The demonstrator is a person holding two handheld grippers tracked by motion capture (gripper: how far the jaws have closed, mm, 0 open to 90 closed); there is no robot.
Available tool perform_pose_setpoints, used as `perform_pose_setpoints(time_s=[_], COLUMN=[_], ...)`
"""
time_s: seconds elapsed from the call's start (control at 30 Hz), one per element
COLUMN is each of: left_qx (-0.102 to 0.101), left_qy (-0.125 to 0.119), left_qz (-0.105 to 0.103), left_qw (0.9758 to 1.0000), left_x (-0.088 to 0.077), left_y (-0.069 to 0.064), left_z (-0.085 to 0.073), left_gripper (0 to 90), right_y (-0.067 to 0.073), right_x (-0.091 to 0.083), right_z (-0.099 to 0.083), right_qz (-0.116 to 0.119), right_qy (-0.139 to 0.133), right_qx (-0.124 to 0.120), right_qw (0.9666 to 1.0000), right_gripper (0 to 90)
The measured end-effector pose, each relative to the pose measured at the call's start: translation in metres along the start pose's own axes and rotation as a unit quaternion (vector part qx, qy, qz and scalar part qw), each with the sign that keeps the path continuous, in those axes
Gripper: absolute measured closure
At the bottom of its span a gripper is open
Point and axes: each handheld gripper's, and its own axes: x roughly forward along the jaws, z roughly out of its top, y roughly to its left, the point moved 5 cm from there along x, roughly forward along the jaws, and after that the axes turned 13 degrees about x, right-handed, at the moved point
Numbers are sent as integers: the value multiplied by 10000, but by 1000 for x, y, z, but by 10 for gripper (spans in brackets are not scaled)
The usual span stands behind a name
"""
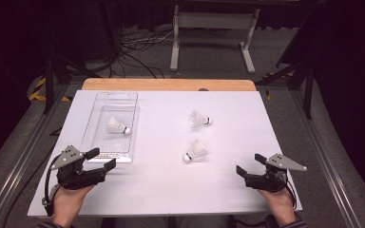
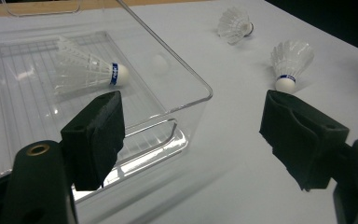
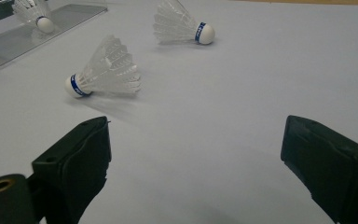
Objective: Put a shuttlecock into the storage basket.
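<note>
Left gripper (image 1: 102, 159) sits at the near corner of the tray (image 1: 134, 124), jaws spread, nothing between them. One shuttlecock (image 1: 118, 126) lies inside the tray already. Two more wait out on the surface (image 1: 161, 190): the near shuttlecock (image 1: 196, 151) and the far shuttlecock (image 1: 199, 119), both on their sides. Right gripper (image 1: 248, 164) rests low, jaws wide, empty. Looks like the gap between pickups; next, a gripper must reach the near shuttlecock and pinch gently at the cork.

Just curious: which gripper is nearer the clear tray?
Left. The left gripper sits at the clear tray's near end; the right gripper is far across the table.
</note>
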Motion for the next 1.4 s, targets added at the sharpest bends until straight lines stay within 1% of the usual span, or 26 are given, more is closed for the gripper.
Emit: perform_pose_setpoints(time_s=[0.27, 0.3, 0.57, 0.8, 0.93, 1.13, 1.17, 1.33, 1.4], left_qx=[56, 49, 75, 100, 156, 229, 203, 245, 239], left_qy=[19, 3, 3, 8, 35, 2, 8, 3, 22], left_qz=[-36, -63, -86, -170, -233, -296, -311, -299, -340], left_qw=[10000, 10000, 9999, 9998, 9996, 9993, 9993, 9993, 9991], left_x=[6, 7, 11, 18, 22, 28, 29, 33, 35], left_y=[-3, -4, -5, -10, -14, -18, -19, -20, -22], left_z=[4, 5, 8, 13, 16, 21, 21, 24, 25], left_gripper=[229, 229, 230, 230, 231, 232, 232, 232, 232], right_y=[0, 0, 0, 0, 0, 1, 1, 1, 1], right_x=[0, 0, 0, 0, 0, 1, 1, 1, 1], right_z=[0, 0, 0, 0, 0, 0, 0, 0, 0], right_qz=[0, 0, -5, -1, 10, 1, 1, -4, 6], right_qy=[-4, -4, 1, 19, 22, 36, 38, 27, 36], right_qx=[-3, -1, -1, 21, 7, 2, -1, -5, -16], right_qw=[10000, 10000, 10000, 10000, 10000, 10000, 10000, 10000, 10000], right_gripper=[91, 91, 91, 91, 91, 91, 91, 91, 91])
